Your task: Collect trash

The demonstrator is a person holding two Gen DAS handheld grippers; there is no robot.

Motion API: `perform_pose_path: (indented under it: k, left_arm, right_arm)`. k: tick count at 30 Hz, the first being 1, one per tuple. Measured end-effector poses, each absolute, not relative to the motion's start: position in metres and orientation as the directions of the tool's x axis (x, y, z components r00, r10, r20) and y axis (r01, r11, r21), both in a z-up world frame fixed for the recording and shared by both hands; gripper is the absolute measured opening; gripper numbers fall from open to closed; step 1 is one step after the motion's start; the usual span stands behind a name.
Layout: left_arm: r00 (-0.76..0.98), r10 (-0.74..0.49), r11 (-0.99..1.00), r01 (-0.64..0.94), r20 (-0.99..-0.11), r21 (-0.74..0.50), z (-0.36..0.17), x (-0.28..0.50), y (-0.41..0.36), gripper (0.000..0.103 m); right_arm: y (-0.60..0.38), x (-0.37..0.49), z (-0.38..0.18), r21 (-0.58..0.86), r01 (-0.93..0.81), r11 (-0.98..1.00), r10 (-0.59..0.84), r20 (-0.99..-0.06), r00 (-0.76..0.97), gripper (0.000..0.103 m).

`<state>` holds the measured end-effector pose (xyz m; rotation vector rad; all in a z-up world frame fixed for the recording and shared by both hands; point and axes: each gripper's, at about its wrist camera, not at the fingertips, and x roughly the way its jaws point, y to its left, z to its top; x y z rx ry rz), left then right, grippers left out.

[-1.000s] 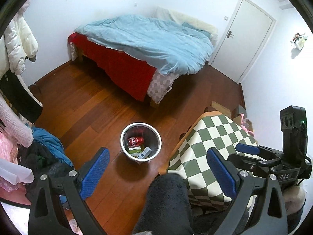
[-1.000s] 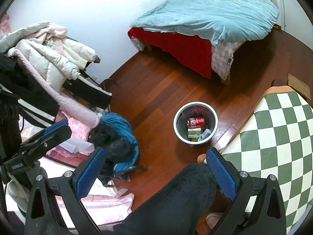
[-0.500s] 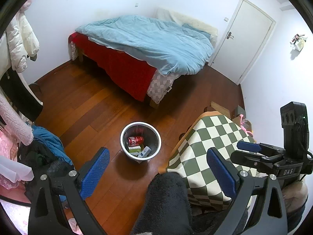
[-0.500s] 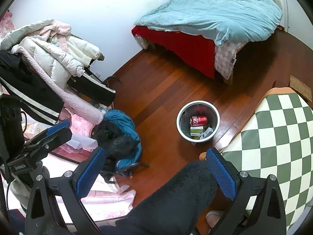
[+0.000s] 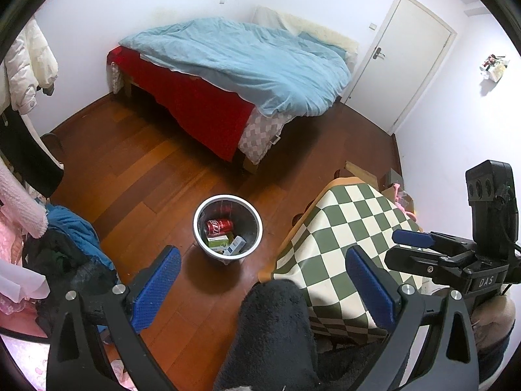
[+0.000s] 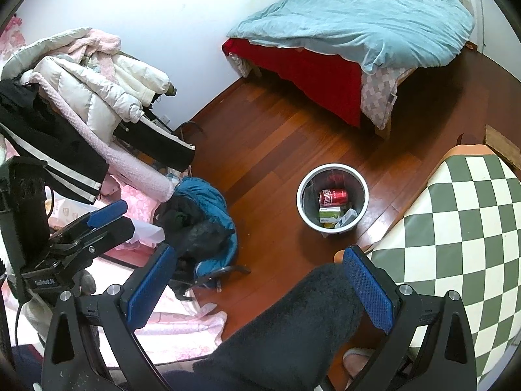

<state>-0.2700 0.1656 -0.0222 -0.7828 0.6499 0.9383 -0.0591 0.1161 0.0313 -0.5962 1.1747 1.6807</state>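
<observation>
A round metal trash bin [image 5: 202,210] stands on the wooden floor; it also shows in the right wrist view [image 6: 304,181]. Inside lie a red soda can [image 5: 219,226], a green-and-white carton [image 5: 217,241] and a small white box [image 5: 237,244]; the can [image 6: 333,196] and the carton [image 6: 329,213] also show in the right wrist view. My left gripper [image 5: 262,286] is open and empty, held high above the floor. My right gripper [image 6: 257,288] is open and empty, also held high. The right gripper shows in the left wrist view [image 5: 412,238], and the left gripper shows in the right wrist view [image 6: 107,210].
A table with a green-and-white checked cloth [image 5: 345,228] stands right of the bin. A bed with a blue duvet [image 5: 247,58] is behind. A rack of coats [image 6: 84,97] and a blue garment heap [image 6: 202,221] are at the left. A dark fuzzy trouser leg [image 5: 276,335] fills the bottom.
Both views have shifted slightly, as both grippers rise or draw back a little. The bin and its contents have not moved. Both grippers stay open.
</observation>
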Motion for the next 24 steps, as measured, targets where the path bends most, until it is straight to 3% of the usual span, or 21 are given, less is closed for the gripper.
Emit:
perform_pose_path:
  k: [24]
  left_arm:
    - [0.474, 0.437, 0.39, -0.866, -0.765, -0.313, -0.0245, -0.2644, 0.1637, 0.103]
  right_arm:
    - [0.1103, -0.0615, 0.0329, 0.432, -0.898, -0.088, 0.426, -0.798, -0.426, 0.103]
